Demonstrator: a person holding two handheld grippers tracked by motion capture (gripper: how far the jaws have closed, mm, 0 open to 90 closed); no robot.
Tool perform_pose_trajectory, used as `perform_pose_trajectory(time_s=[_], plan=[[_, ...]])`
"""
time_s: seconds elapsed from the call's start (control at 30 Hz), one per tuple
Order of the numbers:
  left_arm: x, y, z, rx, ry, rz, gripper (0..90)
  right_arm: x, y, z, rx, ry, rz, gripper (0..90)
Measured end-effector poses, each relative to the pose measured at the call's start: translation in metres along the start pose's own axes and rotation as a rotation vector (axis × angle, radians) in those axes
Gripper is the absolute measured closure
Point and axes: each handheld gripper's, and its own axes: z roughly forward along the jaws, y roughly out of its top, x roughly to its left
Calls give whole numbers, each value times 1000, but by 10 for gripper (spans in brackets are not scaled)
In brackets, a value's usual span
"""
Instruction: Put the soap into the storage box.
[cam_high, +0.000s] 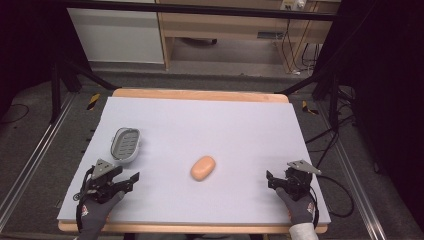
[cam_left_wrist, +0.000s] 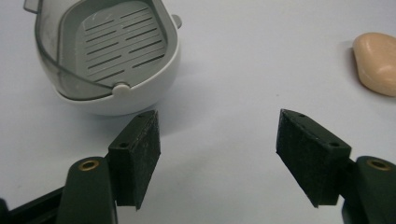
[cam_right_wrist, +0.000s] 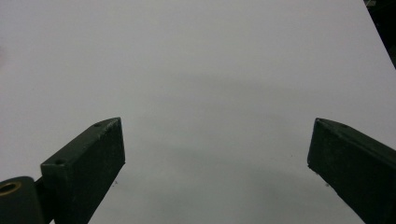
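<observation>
two things lie ahead of your fingers on the pale lilac-grey foam-covered desk (cam_high: 210, 125): an oval grey plastic soap dish with a slotted drain insert (cam_high: 125, 144) and a peach-coloured oval bar of soap (cam_high: 203, 167).

your left gripper (cam_high: 131, 181) sits low at the near left of the desk, held in your gloved left hand (cam_high: 97, 207). its fingers (cam_left_wrist: 140, 154) stand wide apart with nothing between them but bare desk. in the left gripper view the soap dish (cam_left_wrist: 109, 56) is just beyond the left finger, its white rim close to that fingertip but not touching it. the dish stands upright on its base and holds nothing. the bar of soap (cam_left_wrist: 378, 63) lies beyond the right finger and off to that side, well clear of its tip, flat on the desk.

your right gripper (cam_high: 272, 181) rests at the near right of the desk in your gloved right hand (cam_high: 300, 210). its fingers (cam_right_wrist: 88, 172) are also spread wide, with bare desk surface between and beyond them. from the high view the soap lies off to the left of these fingers, well apart from them.

the soap sits roughly between your two grippers, a little farther out than both, and apart from the dish.
</observation>
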Motion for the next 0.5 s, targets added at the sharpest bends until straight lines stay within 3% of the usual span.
perform_pose_trajectory(time_s=[0.5], plan=[[-17, 4, 3, -4, -37, 24, 289, 2, -4, 2, 31, 3, -22, 58]])
